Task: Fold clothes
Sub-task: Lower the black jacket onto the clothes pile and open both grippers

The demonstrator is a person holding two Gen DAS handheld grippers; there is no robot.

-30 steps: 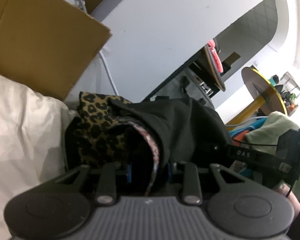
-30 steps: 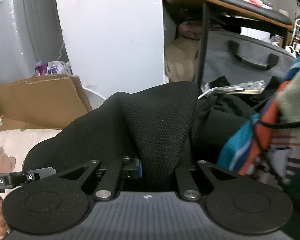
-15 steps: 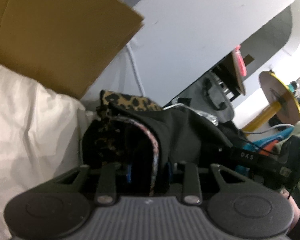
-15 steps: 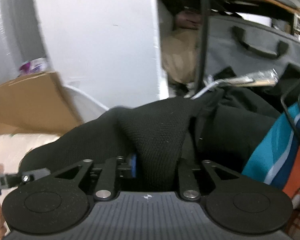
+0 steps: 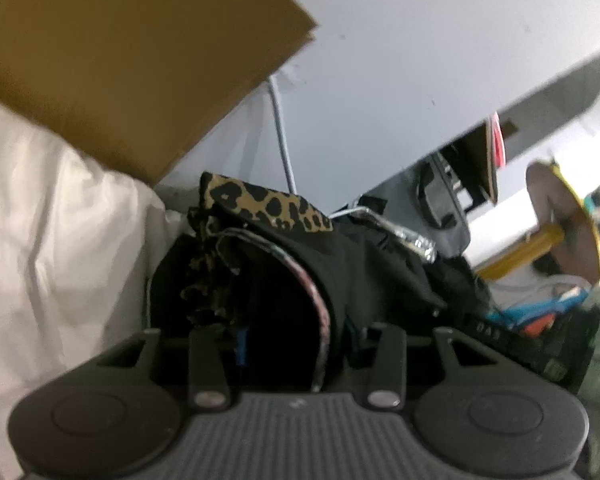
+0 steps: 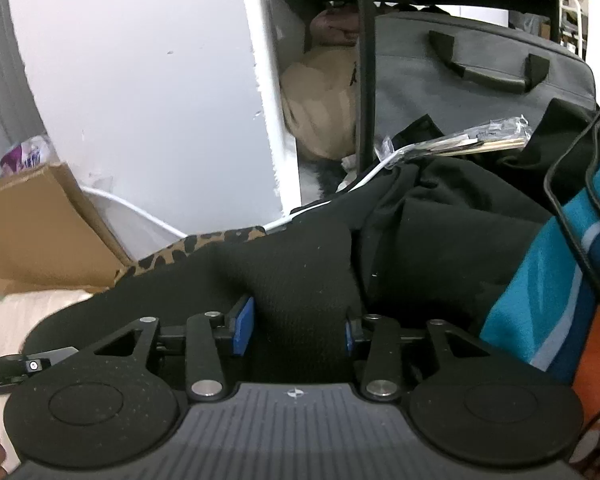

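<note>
Left tongs: left gripper [image 5: 296,334] is clamping a bunched fold of the black garment [image 5: 364,276], its patterned trim edge [image 5: 320,312] running between the blue pads.
Right tongs: right gripper [image 6: 300,326] is pinching a thick ridge of the same black knit [image 6: 296,276]; its pads are standing apart only by the thickness of the cloth.
Garment: it is stretching between the two grippers, with its long axis running roughly 9 to 3 o'clock across both views.
Leopard-print piece: leopard-print fabric [image 5: 260,202] is lying at 12 o'clock from the left tongs, just beyond the black cloth, and at 10 o'clock from the right tongs.
Nearer hand: the left gripper is sitting closer to the leopard print.
Surroundings: white bedding [image 5: 52,240] is lying at 9 o'clock, cardboard box [image 5: 120,52] at 11 o'clock, teal and orange clothes [image 6: 560,288] at 3 o'clock of the right view.
Stage: whether this hold is opening a fold or closing one cannot be judged.
</note>
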